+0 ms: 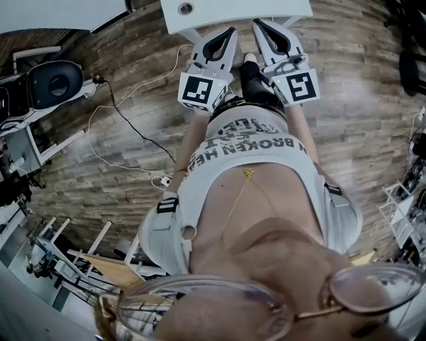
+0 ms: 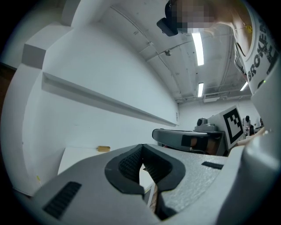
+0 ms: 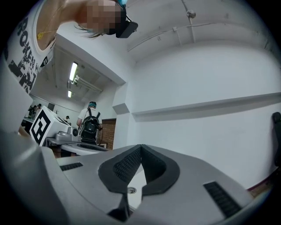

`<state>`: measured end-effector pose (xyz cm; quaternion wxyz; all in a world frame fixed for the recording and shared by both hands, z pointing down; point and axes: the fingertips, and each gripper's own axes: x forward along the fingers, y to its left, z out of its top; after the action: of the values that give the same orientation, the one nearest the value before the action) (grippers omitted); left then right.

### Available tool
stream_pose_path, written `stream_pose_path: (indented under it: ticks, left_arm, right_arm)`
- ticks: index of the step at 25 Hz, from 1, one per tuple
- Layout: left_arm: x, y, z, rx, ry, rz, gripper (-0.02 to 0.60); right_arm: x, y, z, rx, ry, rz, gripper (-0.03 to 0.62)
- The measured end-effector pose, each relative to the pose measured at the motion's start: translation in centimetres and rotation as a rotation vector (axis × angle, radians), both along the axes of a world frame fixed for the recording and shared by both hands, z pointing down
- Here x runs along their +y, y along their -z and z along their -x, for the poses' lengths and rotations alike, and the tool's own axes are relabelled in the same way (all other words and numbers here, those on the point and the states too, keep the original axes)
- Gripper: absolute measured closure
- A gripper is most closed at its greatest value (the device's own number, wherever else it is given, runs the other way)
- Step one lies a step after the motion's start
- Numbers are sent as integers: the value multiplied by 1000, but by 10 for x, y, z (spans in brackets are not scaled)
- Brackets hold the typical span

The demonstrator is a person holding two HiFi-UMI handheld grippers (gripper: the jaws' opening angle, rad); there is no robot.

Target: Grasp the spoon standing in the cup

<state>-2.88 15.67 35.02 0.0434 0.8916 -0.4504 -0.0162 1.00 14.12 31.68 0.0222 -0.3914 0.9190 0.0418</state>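
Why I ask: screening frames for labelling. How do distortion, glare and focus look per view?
Head view: heavy fisheye, floor planks bow, glasses blurred up close. Left gripper view: ceiling lights blown out. Right gripper view: dark corners, even light.

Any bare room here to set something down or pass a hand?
Free: the white table right of its grommet hole, and the wood floor on the person's right. Crowded: the floor on the left, with a trailing cable, a chair and racks.
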Motion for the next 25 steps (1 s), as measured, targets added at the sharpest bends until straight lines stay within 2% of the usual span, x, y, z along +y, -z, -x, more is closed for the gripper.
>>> stream_pose_path:
  ticks: [6, 11, 18, 25]
  left_arm:
    - [-87, 7, -29, -18, 39, 0, 575]
    - [-140, 4, -47, -21, 79, 18, 575]
    - [-183, -1, -61, -38, 142, 36, 575]
    - [-211, -11, -52, -59, 185, 55, 575]
  right_arm:
    - [-86, 6, -21, -4, 61, 0, 589]
    - [-142, 2, -37, -10, 106, 15, 589]
    - [-188, -5, -52, -11, 173, 31, 589]
    - [-221, -28, -47, 22, 207, 63, 589]
